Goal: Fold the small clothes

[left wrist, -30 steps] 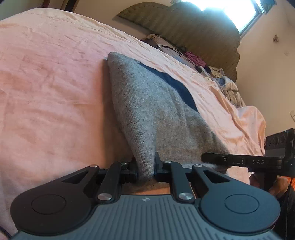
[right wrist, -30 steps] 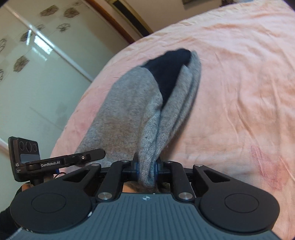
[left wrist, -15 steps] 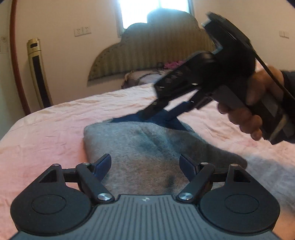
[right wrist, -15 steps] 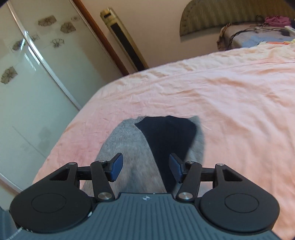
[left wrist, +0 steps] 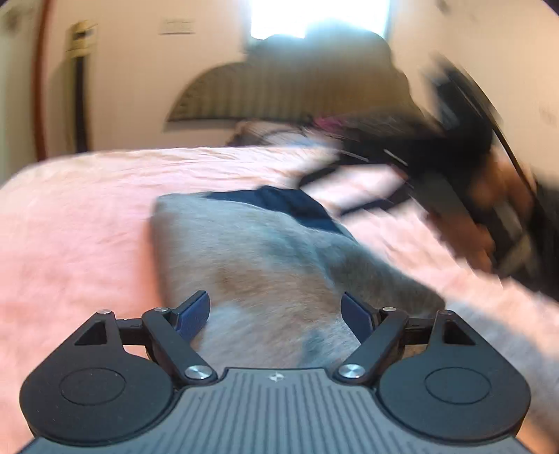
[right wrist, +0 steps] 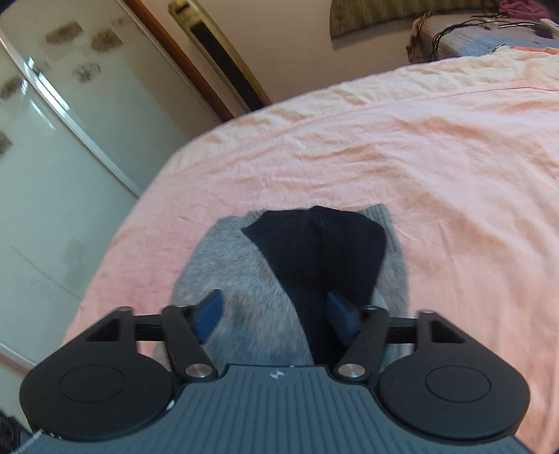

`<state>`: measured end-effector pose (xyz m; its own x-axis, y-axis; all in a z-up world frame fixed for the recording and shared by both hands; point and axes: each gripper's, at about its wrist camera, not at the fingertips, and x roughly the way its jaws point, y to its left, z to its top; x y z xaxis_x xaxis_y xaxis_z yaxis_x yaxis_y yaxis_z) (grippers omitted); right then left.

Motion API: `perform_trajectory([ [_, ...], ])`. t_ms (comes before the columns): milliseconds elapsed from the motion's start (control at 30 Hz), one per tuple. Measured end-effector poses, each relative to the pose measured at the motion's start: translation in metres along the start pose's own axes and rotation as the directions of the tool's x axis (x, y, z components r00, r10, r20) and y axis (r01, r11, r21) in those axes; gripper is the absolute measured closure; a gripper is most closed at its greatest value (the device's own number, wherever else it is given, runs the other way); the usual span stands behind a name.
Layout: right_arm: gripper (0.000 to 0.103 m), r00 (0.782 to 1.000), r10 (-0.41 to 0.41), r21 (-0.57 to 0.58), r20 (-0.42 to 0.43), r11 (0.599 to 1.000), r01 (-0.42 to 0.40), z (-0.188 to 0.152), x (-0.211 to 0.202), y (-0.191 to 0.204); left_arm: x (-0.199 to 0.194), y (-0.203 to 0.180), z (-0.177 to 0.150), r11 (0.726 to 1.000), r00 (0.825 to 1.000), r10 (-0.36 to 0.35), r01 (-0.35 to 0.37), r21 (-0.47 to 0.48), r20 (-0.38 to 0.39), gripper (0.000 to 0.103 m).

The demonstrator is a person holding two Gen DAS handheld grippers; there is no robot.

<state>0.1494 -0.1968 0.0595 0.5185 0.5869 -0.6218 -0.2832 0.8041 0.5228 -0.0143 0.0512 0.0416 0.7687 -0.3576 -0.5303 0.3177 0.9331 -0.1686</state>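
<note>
Grey knit garment (right wrist: pixel 244 290) with a dark navy panel (right wrist: pixel 321 251) lies flat on the near-left part of the pink bedspread (right wrist: pixel 436 174), doubled over, apparently laid down for its next fold. Left gripper (left wrist: pixel 276 314) and right gripper (right wrist: pixel 276 312) hover just above it, jaws spread wide, gripping nothing (left view blurred). Surround: padded headboard (left wrist: pixel 279 87) far, frosted wardrobe doors (right wrist: pixel 52 157) left.

pink bedsheet (right wrist: pixel 436 167) wrinkled, covers the bed. olive headboard (left wrist: pixel 279 90) at far edge under a bright window (left wrist: pixel 318 15). clutter and cables (right wrist: pixel 489 28) near headboard. frosted sliding door (right wrist: pixel 52 157) past the bed's left edge.
</note>
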Motion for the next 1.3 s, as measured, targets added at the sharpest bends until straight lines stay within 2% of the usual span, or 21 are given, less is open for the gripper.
perform_trajectory([
  [33, 0.013, 1.000, 0.000, 0.004, 0.015, 1.000, 0.000, -0.007, -0.012, -0.006, -0.003, 0.013, -0.001, 0.998, 1.000, 0.009, -0.010, -0.064, -0.013, 0.020],
  [67, 0.012, 1.000, -0.016, 0.015, 0.016, 1.000, 0.016, -0.013, -0.021, -0.014, -0.003, 0.026, -0.002, 0.991, 0.999, 0.009, -0.013, -0.131, -0.033, 0.020],
  [133, 0.019, 0.998, -0.054, 0.061, -0.014, 0.997, 0.054, -0.023, -0.026, -0.033, 0.007, 0.051, -0.005, 0.962, 0.996, -0.005, -0.019, -0.272, -0.087, 0.021],
  [200, 0.032, 0.997, -0.043, 0.129, -0.064, 0.990, 0.051, -0.030, -0.019, -0.050, 0.015, 0.058, -0.008, 0.945, 0.994, -0.010, -0.027, -0.327, -0.112, 0.021],
  [233, 0.041, 0.997, -0.025, 0.147, -0.069, 0.989, 0.035, -0.032, -0.014, -0.053, 0.017, 0.054, -0.008, 0.950, 0.995, -0.003, -0.028, -0.311, -0.100, 0.021],
  [300, 0.043, 0.998, 0.020, 0.167, -0.067, 0.986, -0.008, -0.031, -0.005, -0.051, 0.021, 0.041, -0.010, 0.966, 0.994, 0.026, -0.052, -0.254, -0.103, 0.021],
  [333, 0.054, 0.996, 0.038, 0.172, -0.080, 0.985, -0.024, -0.029, 0.002, -0.049, 0.023, 0.035, -0.012, 0.973, 0.994, 0.050, -0.070, -0.220, -0.099, 0.021],
  [367, 0.065, 0.995, 0.029, 0.148, -0.094, 0.989, -0.015, -0.026, 0.011, -0.043, 0.024, 0.031, -0.013, 0.978, 0.993, 0.069, -0.085, -0.188, -0.094, 0.021],
  [500, 0.072, 0.994, -0.067, -0.065, -0.092, 0.996, 0.061, -0.016, 0.028, -0.018, 0.020, 0.035, -0.011, 0.975, 0.992, 0.064, -0.086, -0.205, -0.111, 0.021],
  [533, 0.072, 0.992, -0.076, -0.072, -0.097, 0.995, 0.070, -0.015, 0.027, -0.016, 0.015, 0.039, -0.010, 0.968, 0.992, 0.040, -0.069, -0.242, -0.121, 0.021],
  [600, 0.059, 0.990, -0.094, -0.073, -0.101, 0.994, 0.087, -0.018, 0.019, -0.015, 0.005, 0.049, -0.012, 0.947, 0.991, -0.022, -0.023, -0.321, -0.136, 0.021],
  [667, 0.026, 0.991, -0.068, -0.054, -0.118, 0.997, 0.062, -0.030, -0.002, -0.019, -0.002, 0.059, -0.017, 0.904, 0.984, -0.112, 0.044, -0.426, -0.136, 0.021],
  [733, 0.016, 0.992, 0.022, -0.002, -0.124, 1.000, -0.023, -0.050, -0.025, -0.029, -0.006, 0.070, -0.024, 0.844, 0.975, -0.188, 0.099, -0.527, -0.118, 0.021],
  [767, 0.020, 0.988, 0.055, 0.034, -0.141, 0.998, -0.051, -0.062, -0.034, -0.035, -0.005, 0.073, -0.026, 0.818, 0.971, -0.213, 0.117, -0.564, -0.106, 0.022],
  [833, 0.028, 0.985, 0.114, 0.072, -0.129, 0.992, -0.106, -0.082, -0.049, -0.040, 0.005, 0.075, -0.025, 0.791, 0.965, -0.236, 0.121, -0.600, -0.116, 0.043],
  [867, 0.048, 0.984, 0.124, 0.085, -0.126, 0.990, -0.113, -0.088, -0.052, -0.042, 0.014, 0.073, -0.023, 0.789, 0.959, -0.239, 0.100, -0.606, -0.153, 0.073],
  [933, 0.084, 0.982, 0.096, 0.073, -0.165, 0.994, -0.085, -0.092, -0.048, -0.040, 0.021, 0.067, -0.020, 0.801, 0.958, -0.222, 0.072, -0.595, -0.183, 0.079],
  [1100, 0.085, 0.995, 0.011, -0.101, -0.102, 0.995, -0.021, -0.081, -0.063, -0.016, 0.011, 0.048, -0.022, 0.882, 0.964, -0.152, 0.032, -0.471, -0.220, 0.084],
  [1200, 0.084, 0.987, -0.041, -0.157, -0.158, 0.987, 0.016, -0.087, -0.053, -0.013, 0.000, 0.043, -0.020, 0.924, 0.970, -0.098, 0.004, -0.383, -0.224, 0.082],
  [1233, 0.081, 0.984, -0.056, -0.171, -0.172, 0.985, 0.026, -0.091, -0.049, -0.012, -0.006, 0.041, -0.018, 0.938, 0.972, -0.070, -0.012, -0.346, -0.226, 0.081],
  [1300, 0.059, 0.983, -0.040, -0.162, -0.177, 0.987, 0.011, -0.086, -0.052, -0.010, -0.023, 0.036, -0.010, 0.961, 0.981, -0.008, -0.046, -0.271, -0.193, 0.077],
])
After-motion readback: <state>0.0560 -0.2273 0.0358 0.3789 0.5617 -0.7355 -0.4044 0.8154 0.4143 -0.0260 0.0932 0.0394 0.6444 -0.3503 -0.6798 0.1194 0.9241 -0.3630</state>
